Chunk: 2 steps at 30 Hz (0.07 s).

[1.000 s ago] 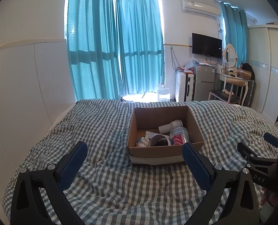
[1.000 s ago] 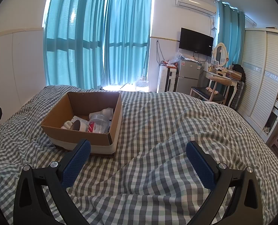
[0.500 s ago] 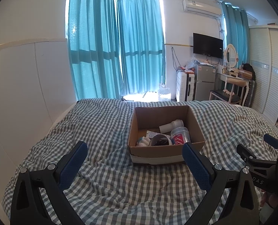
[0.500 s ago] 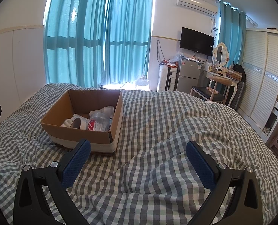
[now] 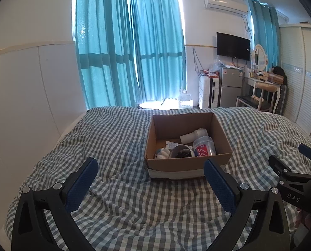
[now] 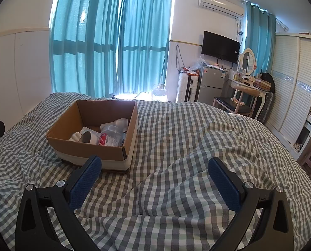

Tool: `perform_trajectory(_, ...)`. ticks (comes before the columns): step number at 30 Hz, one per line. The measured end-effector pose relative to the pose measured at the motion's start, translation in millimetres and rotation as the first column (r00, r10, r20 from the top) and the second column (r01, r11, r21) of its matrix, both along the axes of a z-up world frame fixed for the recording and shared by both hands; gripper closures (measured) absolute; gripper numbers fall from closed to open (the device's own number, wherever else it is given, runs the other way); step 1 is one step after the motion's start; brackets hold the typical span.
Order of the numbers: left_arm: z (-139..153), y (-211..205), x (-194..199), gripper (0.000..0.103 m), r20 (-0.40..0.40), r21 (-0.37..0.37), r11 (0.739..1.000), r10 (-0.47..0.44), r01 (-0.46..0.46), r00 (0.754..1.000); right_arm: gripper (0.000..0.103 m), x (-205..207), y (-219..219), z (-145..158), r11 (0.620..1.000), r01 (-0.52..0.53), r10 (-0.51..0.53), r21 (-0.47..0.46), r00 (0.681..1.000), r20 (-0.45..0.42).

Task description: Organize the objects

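An open cardboard box sits on a checked bedspread; it also shows in the right wrist view. Inside lie a clear plastic jar with a red label, a white tube, a roll of tape and some white bits. My left gripper is open and empty, just short of the box's near side. My right gripper is open and empty, over the bedspread to the right of the box. The right gripper's fingers show at the right edge of the left wrist view.
Teal curtains cover the window beyond the bed. A white wall panel runs along the left. A small fridge, a dressing table with a chair and a white wardrobe stand at the right.
Both views have shifted slightly, and the box sits a touch nearer and lower in the frames. Both grippers stay open and empty.
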<state>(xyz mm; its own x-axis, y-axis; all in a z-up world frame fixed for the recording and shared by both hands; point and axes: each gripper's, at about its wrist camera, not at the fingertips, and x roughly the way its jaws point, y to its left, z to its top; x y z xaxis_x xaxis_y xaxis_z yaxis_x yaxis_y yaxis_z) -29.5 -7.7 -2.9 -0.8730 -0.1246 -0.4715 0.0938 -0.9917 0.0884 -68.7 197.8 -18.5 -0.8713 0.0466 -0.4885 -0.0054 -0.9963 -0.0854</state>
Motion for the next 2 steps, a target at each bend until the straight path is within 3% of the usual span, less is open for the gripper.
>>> perform_trajectory(2,-0.2,-0.1,0.1,0.000,-0.002,-0.004,1.000,0.004,-0.004,1.000,0.001,0.0,-0.2,0.0,1.000,0.000,0.000,0.000,1.000,0.001)
